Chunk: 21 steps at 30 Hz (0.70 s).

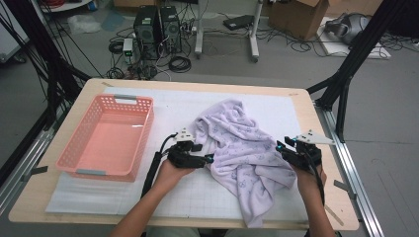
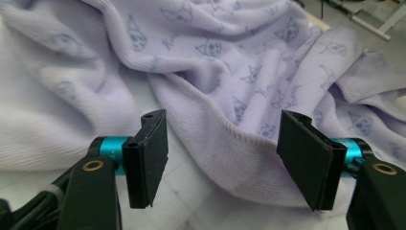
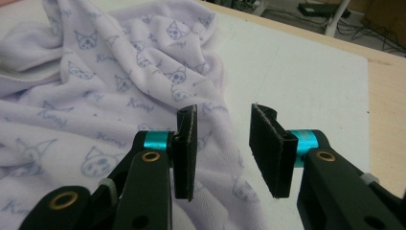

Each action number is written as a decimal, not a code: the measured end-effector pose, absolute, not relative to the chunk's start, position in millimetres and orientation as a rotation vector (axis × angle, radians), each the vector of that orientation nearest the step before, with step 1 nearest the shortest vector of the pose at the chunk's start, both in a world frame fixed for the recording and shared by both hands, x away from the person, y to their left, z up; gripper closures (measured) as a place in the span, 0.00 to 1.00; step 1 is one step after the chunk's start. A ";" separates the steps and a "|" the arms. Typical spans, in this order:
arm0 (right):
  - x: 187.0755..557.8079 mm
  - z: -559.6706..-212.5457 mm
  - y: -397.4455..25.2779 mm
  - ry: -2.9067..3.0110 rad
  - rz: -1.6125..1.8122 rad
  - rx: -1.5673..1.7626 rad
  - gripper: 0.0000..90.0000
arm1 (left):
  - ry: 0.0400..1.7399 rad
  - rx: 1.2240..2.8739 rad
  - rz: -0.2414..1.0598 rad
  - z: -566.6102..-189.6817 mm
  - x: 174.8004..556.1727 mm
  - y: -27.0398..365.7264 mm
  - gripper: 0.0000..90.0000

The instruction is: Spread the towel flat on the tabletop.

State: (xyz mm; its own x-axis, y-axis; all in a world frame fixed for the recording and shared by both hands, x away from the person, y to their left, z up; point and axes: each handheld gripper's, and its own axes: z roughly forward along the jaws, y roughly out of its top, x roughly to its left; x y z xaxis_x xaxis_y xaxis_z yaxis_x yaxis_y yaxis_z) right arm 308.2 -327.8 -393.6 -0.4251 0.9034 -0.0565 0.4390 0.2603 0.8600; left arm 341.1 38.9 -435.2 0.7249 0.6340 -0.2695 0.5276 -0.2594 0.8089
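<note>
- Lilac terry towel with cat print (image 1: pixel 242 153) lies crumpled mid-surface, long axis running far-left to near-right, between both tools.
- Left tool (image 2: pixel 222 160): jaws apart, straddling a hem fold.
- Right tool (image 3: pixel 222 151): jaws apart, apparently just off the towel's edge.

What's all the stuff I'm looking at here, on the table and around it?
Towel: one, lilac with a cat print, crumpled at the table's middle right.
Basket: one, pink plastic, empty, at the table's left.
Mat: one, white, covering most of the table.
Table: one, light wood.
Computer towers: two, black, on the floor behind, among cables.
Cardboard box: one, brown, on the floor at the back right.
Left gripper: one, black, jaws open around the towel's edge.
Right gripper: one, black, jaws open at the towel's right edge.
Forearms: two, entering from the bottom.
</note>
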 end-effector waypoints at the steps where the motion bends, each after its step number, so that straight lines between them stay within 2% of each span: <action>1: 305.9 -394.4 -330.1 1.979 1.100 1.209 0.69 | 0.893 1.927 0.133 -435.2 341.1 38.9 0.37; 5: 303.3 -397.0 -335.6 2.003 1.130 1.211 0.69 | 0.888 2.034 0.148 -443.0 342.1 17.4 0.37; 7: 303.7 -397.7 -336.7 2.005 1.141 1.212 0.69 | 0.866 2.083 0.232 -445.8 338.6 6.3 0.39; 8: 303.7 -398.1 -336.6 2.008 1.143 1.209 0.69 | 0.866 2.083 0.232 -445.8 338.6 6.3 0.45; 10: 303.8 -398.7 -335.4 2.015 1.145 1.205 0.69 | 0.844 2.124 0.347 -445.0 337.5 6.2 0.65; 11: 303.8 -398.7 -335.4 2.015 1.145 1.205 0.69 | 0.844 2.124 0.347 -445.0 337.5 6.2 0.79; 13: 304.0 -399.1 -334.7 2.020 1.145 1.202 0.70 | 0.868 2.092 0.324 -444.8 342.8 13.1 0.88; 16: 303.8 -400.2 -333.9 2.024 1.148 1.195 0.70 | 0.891 2.066 0.390 -443.1 346.4 19.1 0.91; 21: 304.5 -404.0 -331.9 2.041 1.148 1.198 0.70 | 1.034 1.943 0.476 -436.1 366.0 46.8 0.91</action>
State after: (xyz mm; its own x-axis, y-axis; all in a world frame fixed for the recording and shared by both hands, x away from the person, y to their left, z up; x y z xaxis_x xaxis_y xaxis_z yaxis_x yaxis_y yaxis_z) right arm 304.5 -331.9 -404.0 -0.4838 0.8751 -0.0076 0.4484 0.2553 0.8566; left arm 366.0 46.8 -436.1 0.5838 0.8097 -0.0597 0.4815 -0.2861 0.8285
